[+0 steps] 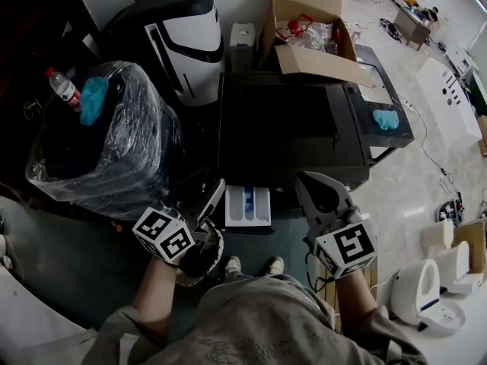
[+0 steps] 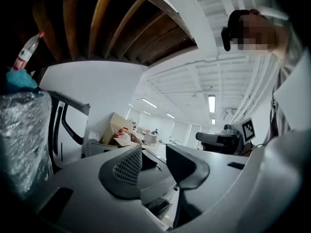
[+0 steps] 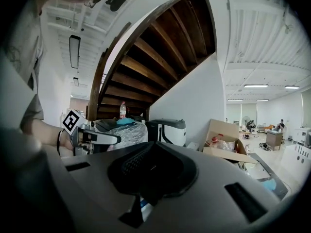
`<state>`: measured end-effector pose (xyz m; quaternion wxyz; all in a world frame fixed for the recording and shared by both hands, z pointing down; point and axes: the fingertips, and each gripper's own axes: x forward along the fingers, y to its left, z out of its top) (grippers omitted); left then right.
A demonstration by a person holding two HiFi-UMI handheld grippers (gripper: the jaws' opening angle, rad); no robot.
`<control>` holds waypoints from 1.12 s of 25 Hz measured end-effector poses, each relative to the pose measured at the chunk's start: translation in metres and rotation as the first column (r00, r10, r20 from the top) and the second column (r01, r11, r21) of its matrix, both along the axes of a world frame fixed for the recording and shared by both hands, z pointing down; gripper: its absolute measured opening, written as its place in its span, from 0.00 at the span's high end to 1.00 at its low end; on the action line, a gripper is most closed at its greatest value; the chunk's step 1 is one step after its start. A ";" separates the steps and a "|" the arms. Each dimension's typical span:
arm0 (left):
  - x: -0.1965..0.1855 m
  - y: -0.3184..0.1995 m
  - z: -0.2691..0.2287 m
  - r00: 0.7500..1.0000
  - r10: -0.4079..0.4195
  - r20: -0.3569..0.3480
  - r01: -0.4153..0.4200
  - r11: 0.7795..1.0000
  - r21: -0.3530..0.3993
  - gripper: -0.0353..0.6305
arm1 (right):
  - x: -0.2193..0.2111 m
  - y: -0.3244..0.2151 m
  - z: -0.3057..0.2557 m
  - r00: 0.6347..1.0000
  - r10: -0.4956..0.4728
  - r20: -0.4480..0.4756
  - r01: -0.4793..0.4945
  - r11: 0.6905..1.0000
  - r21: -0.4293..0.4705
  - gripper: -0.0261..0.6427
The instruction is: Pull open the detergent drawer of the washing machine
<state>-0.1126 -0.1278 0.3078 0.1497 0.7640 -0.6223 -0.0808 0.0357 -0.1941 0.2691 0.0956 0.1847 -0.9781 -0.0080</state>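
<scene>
Shirt (image 1: 251,322) fills the bottom of head view, with 2 shoes (image 1: 232,265) on the dark floor (image 1: 91,257) just past it.

Left tool (image 1: 211,195) sits low left, marker cube toward me, tip aimed at the washing machine (image 1: 278,124). In the left gripper view the left tool (image 2: 154,153) has its jaws apart with a clear gap and nothing in it.

Right tool (image 1: 306,182) sits low right, also aimed at the machine front. In the right gripper view the right tool (image 3: 153,147) has its jaws pressed together and nothing held.

Detergent drawer (image 1: 248,206) is pulled out of the machine front toward me, and I can see its white and blue compartments from above. It lies between the 2 tool tips in head view. Neither tool grips it.

On the machine top:
- Cardboard box (image 1: 308,21) sits open at the back right, with clutter inside.
- Blue cloth (image 1: 386,119) lies at the far right edge.

Left of the machine:
- Plastic-wrapped bin (image 1: 114,150) has a second blue rag (image 1: 93,99) and a bottle (image 1: 65,88) on top.
- Black-and-white appliance (image 1: 186,40) stands behind the bin, against the wall.

White units (image 1: 426,295) stand on the pale floor at lower right, well apart from the machine.
</scene>
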 end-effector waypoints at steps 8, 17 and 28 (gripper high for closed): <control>-0.006 -0.007 -0.058 0.988 -0.041 0.147 0.032 0.998 0.057 0.80 | 0.010 -0.003 -0.041 0.998 0.018 0.056 -0.023 0.997 0.079 0.91; -0.008 -0.001 -0.102 0.957 -0.120 0.263 0.093 0.989 0.111 0.90 | 0.028 -0.004 -0.084 0.981 0.024 0.195 -0.052 0.988 0.143 0.92; -0.001 0.005 -0.090 0.924 -0.141 0.354 0.132 0.990 0.049 0.91 | 0.031 -0.004 -0.075 0.988 0.025 0.151 -0.047 0.988 0.144 0.91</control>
